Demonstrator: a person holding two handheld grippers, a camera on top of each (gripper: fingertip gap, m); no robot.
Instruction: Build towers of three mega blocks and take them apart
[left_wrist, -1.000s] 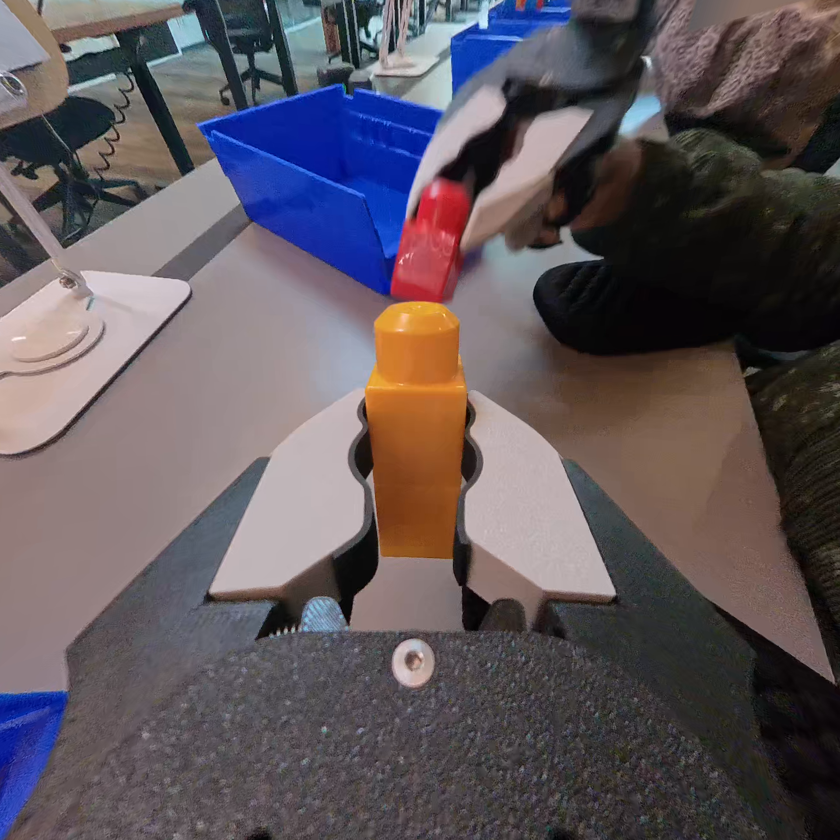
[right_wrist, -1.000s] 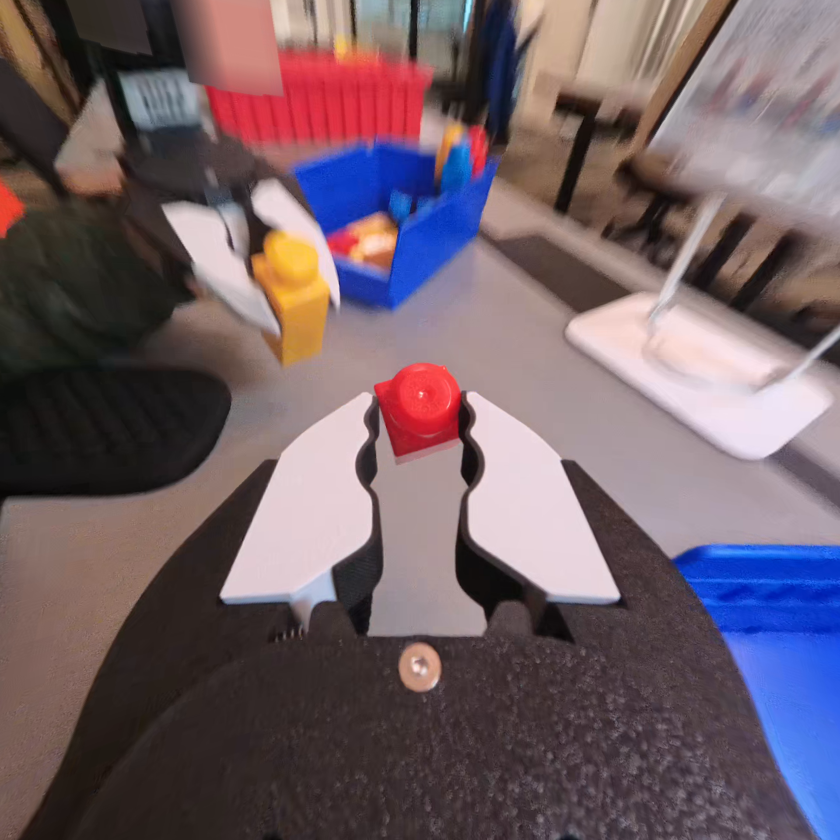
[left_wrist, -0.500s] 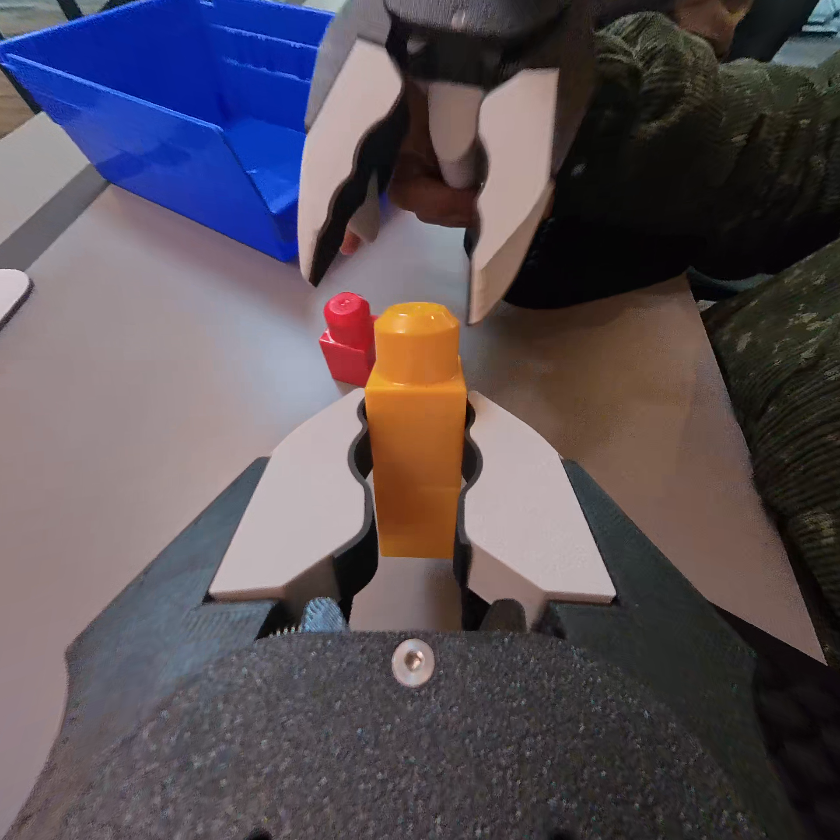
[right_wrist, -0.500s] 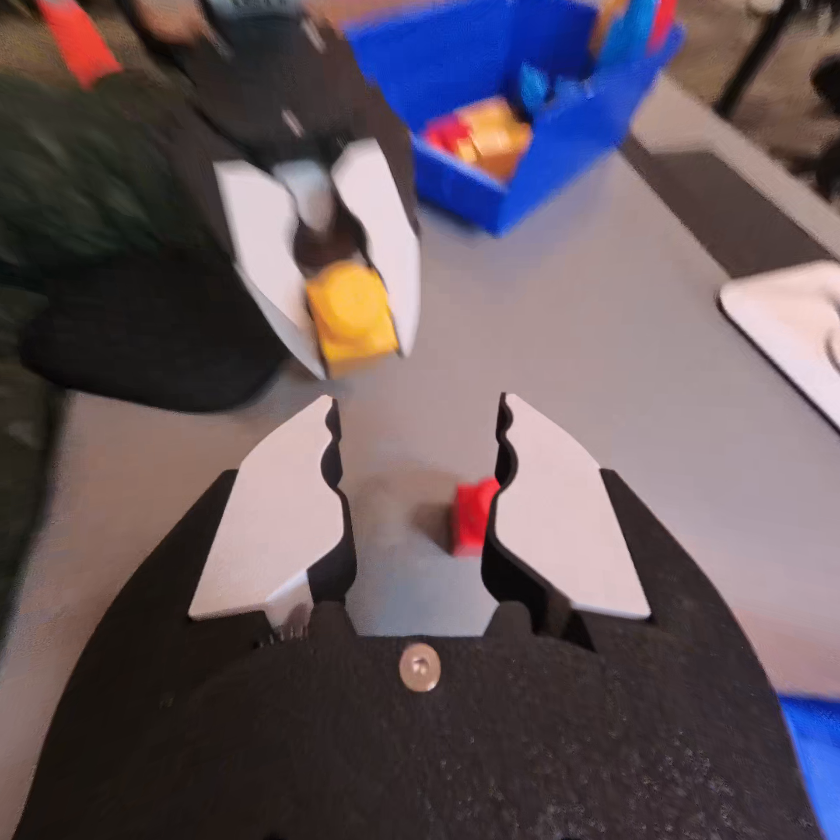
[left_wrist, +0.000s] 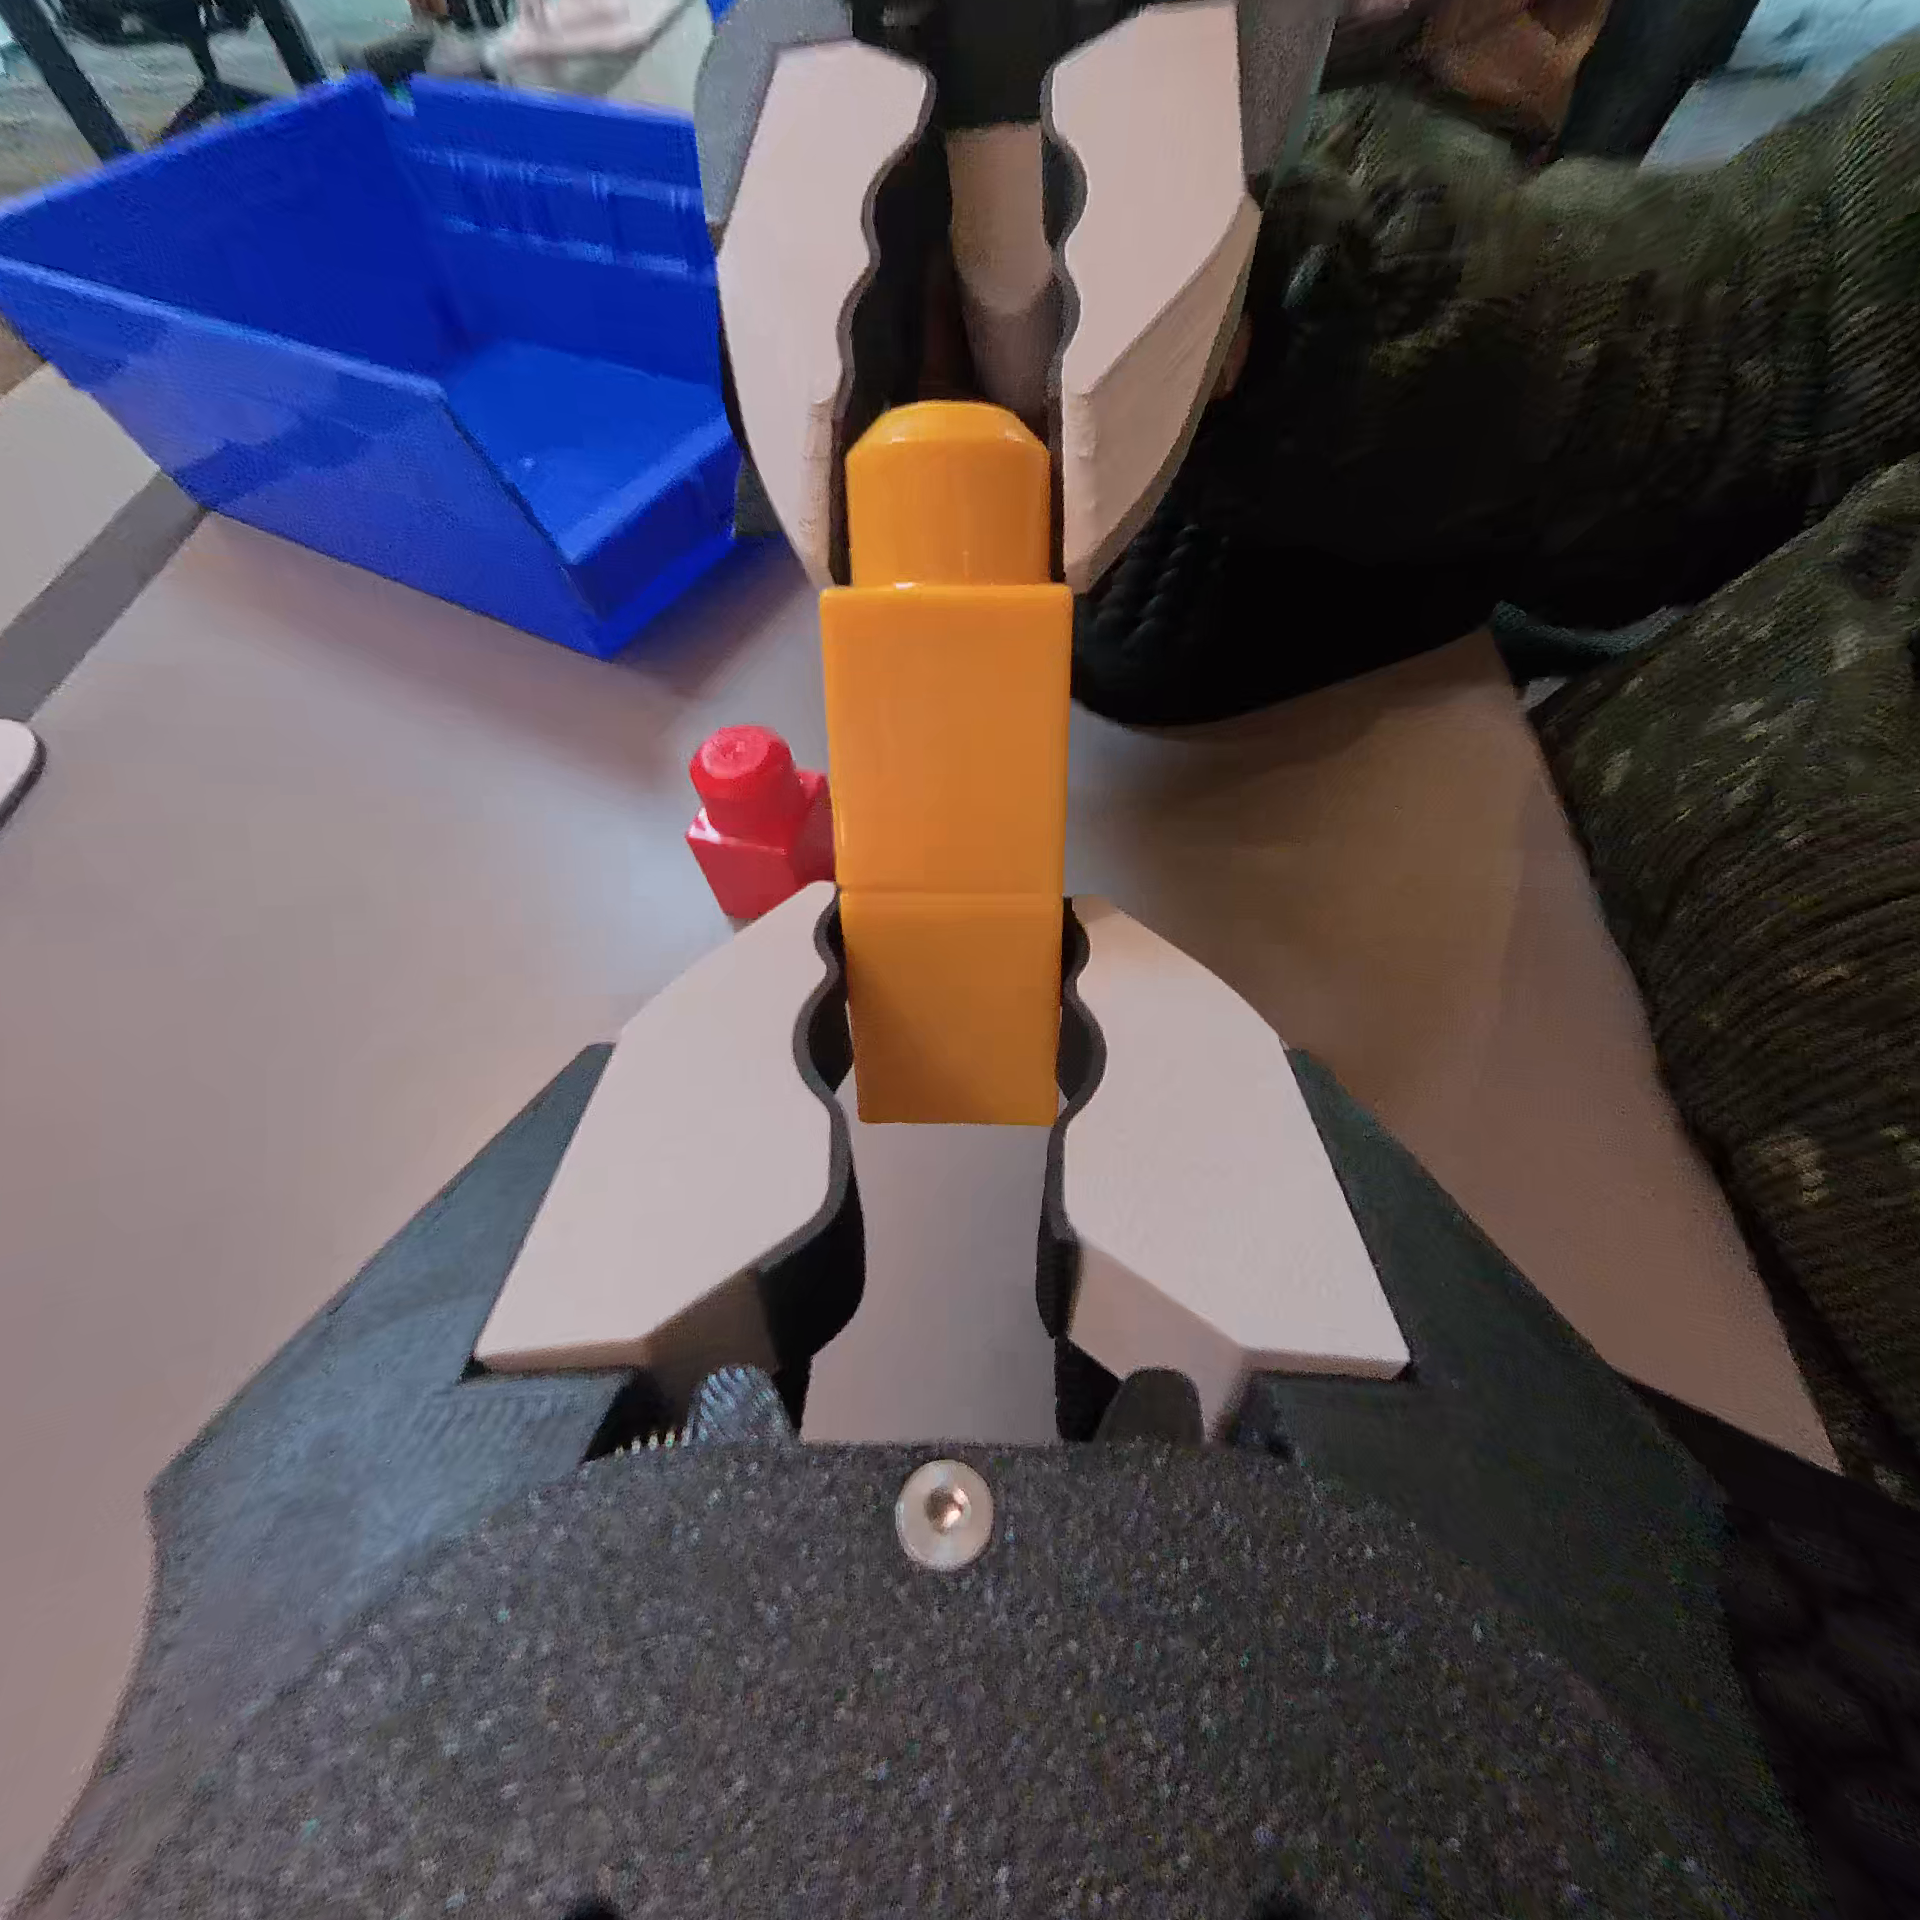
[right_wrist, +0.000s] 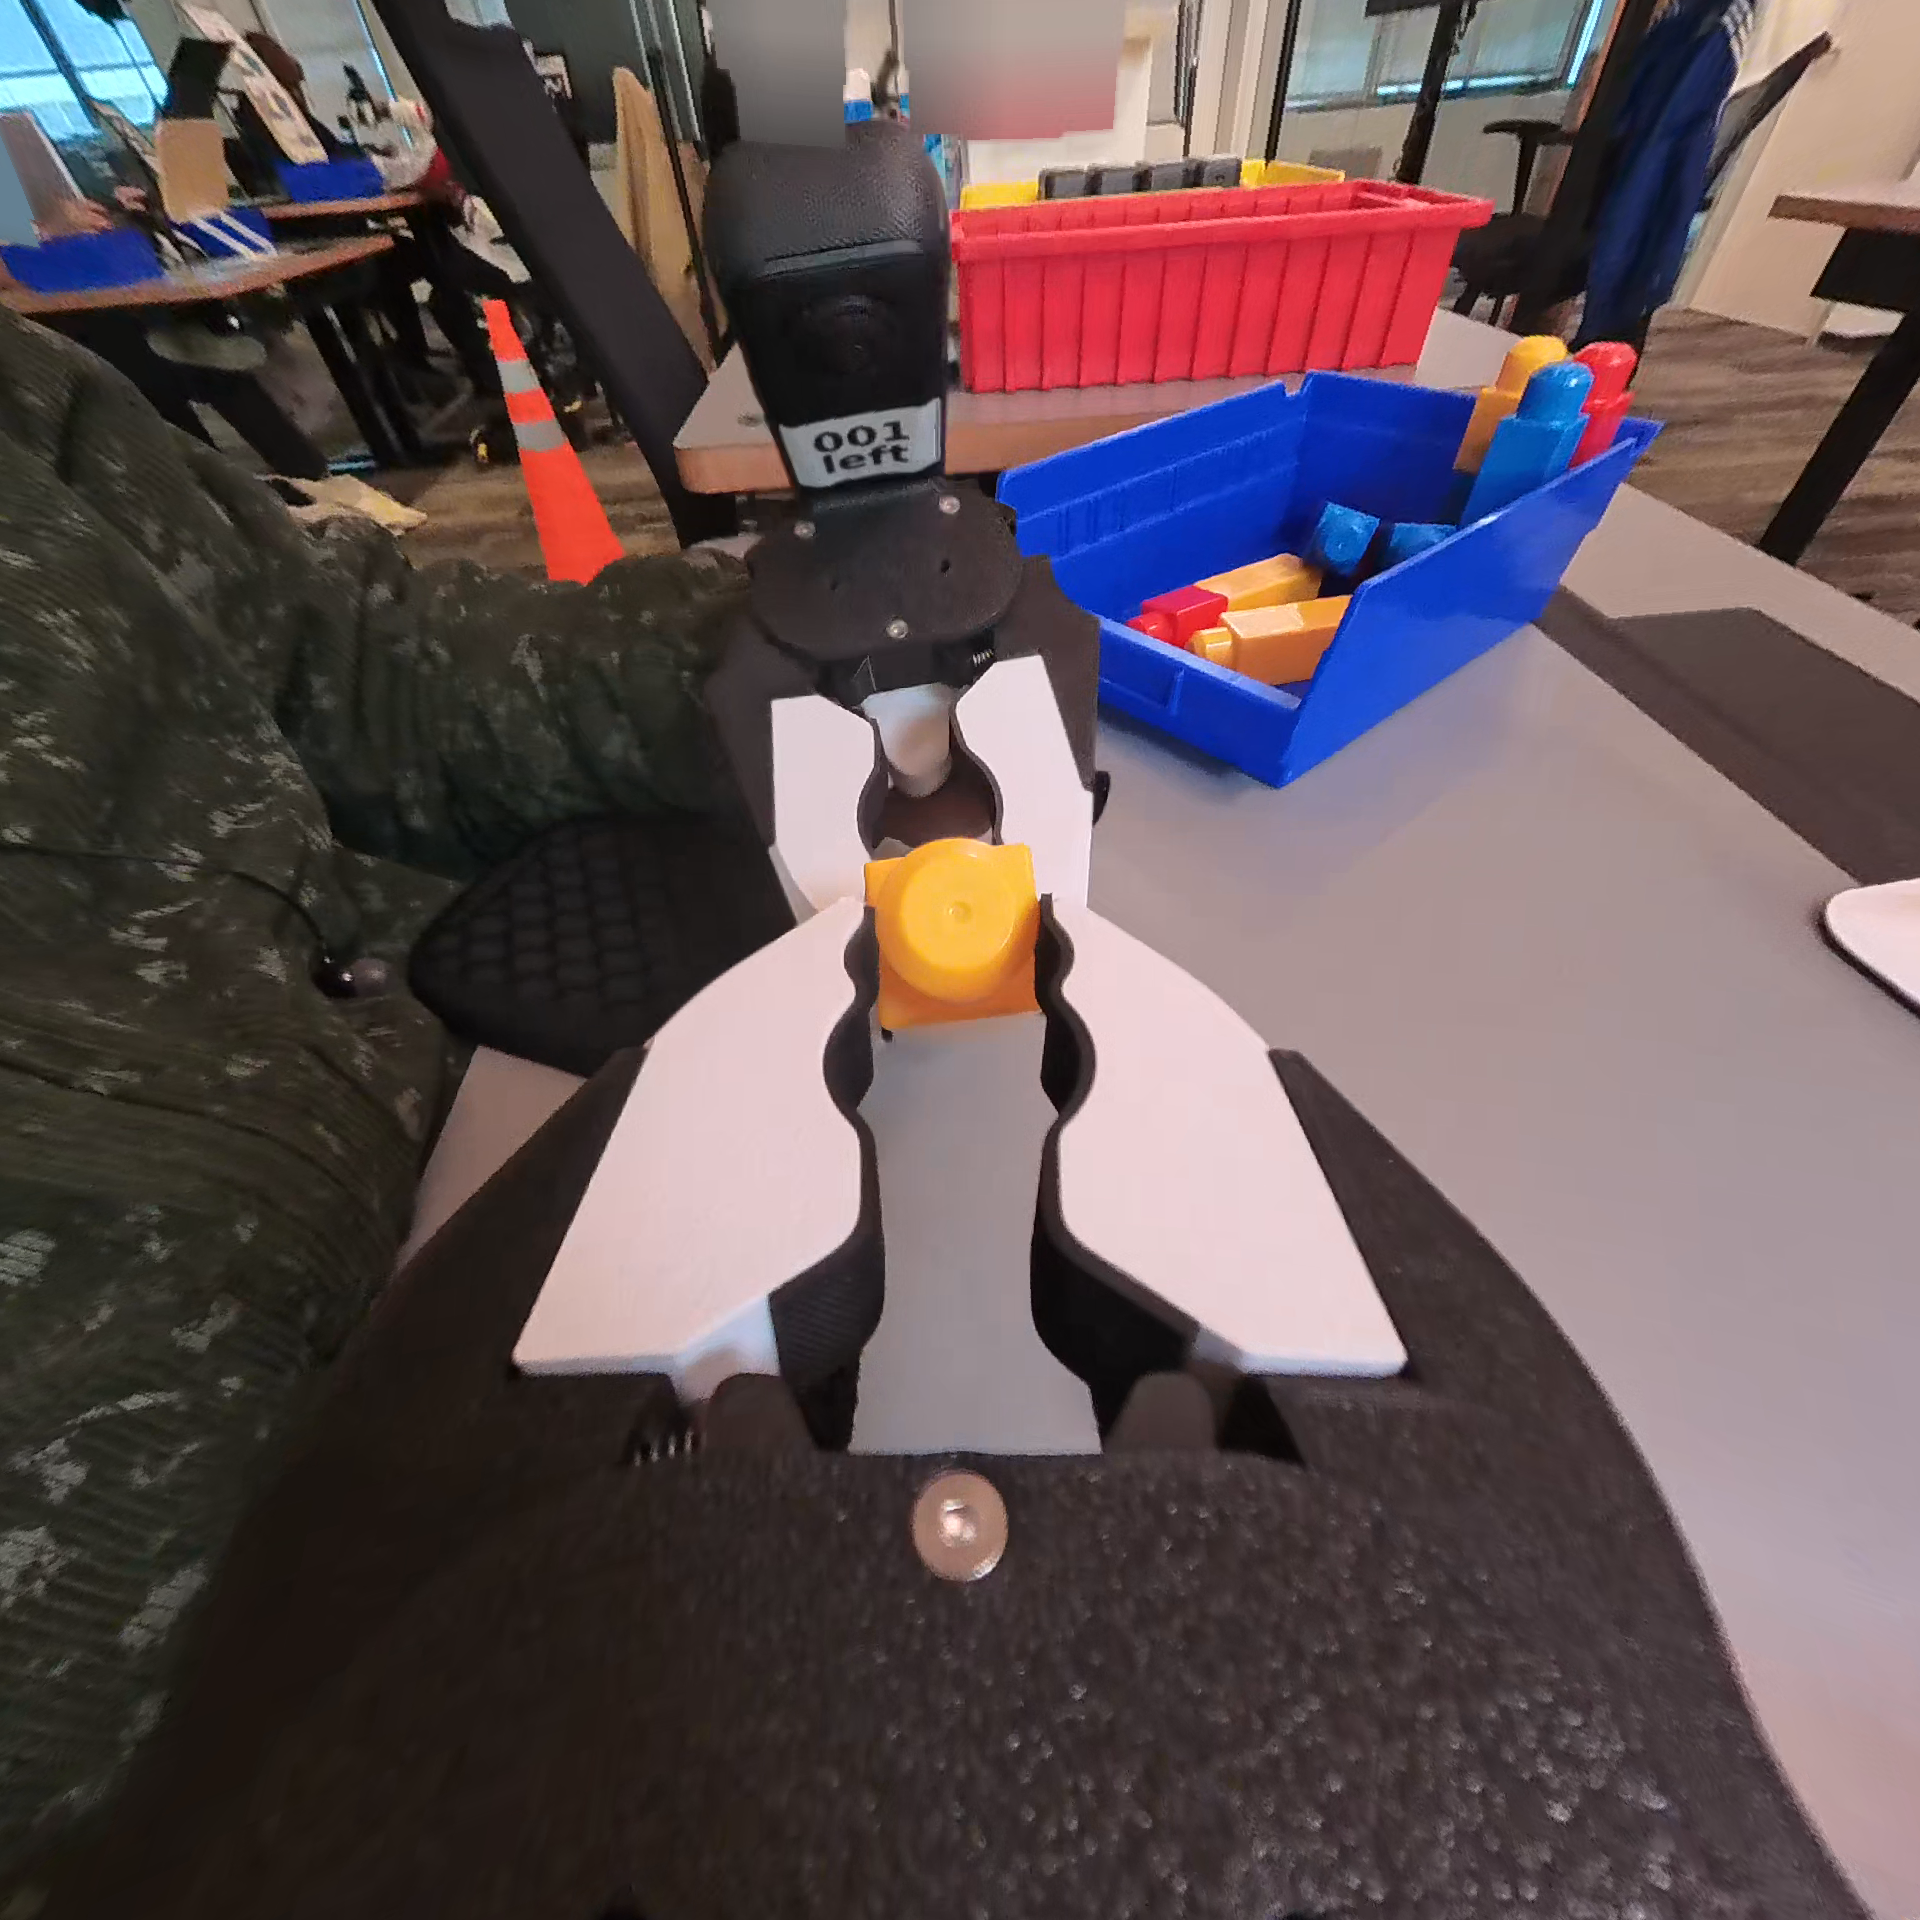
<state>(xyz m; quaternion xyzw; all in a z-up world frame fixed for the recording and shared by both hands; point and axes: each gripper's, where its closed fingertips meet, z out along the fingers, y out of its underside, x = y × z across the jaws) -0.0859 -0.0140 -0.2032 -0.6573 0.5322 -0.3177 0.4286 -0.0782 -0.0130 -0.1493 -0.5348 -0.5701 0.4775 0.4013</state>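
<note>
My left gripper (left_wrist: 951, 935) is shut on the lower of two stacked orange blocks (left_wrist: 951, 1008) and holds the stack above the grey table (left_wrist: 364, 935). The upper orange block (left_wrist: 945, 727) sticks out past my fingers. My right gripper (left_wrist: 951, 540) comes from the opposite side and is shut around that block's top end. In the right wrist view my right gripper (right_wrist: 951, 914) clasps the orange block (right_wrist: 956, 935), with the left gripper (right_wrist: 935, 852) facing it just behind. A red block (left_wrist: 758, 821) stands on the table, left of the stack.
An empty blue bin (left_wrist: 364, 343) stands at the back left in the left wrist view. Another blue bin (right_wrist: 1455, 623) holds several loose blocks. A red crate (right_wrist: 1195, 281) is behind it. A person's dark sleeve (left_wrist: 1558, 364) lies along the table edge. A white lamp base (right_wrist: 1881, 945) is at the right. The white lamp base (right_wrist: 1881, 945) is about 35 cm from both grippers' fingertips.
My right gripper let go of the red block on the table, opened, then moved onto the top of the orange stack and shut. My left gripper kept its hold.
</note>
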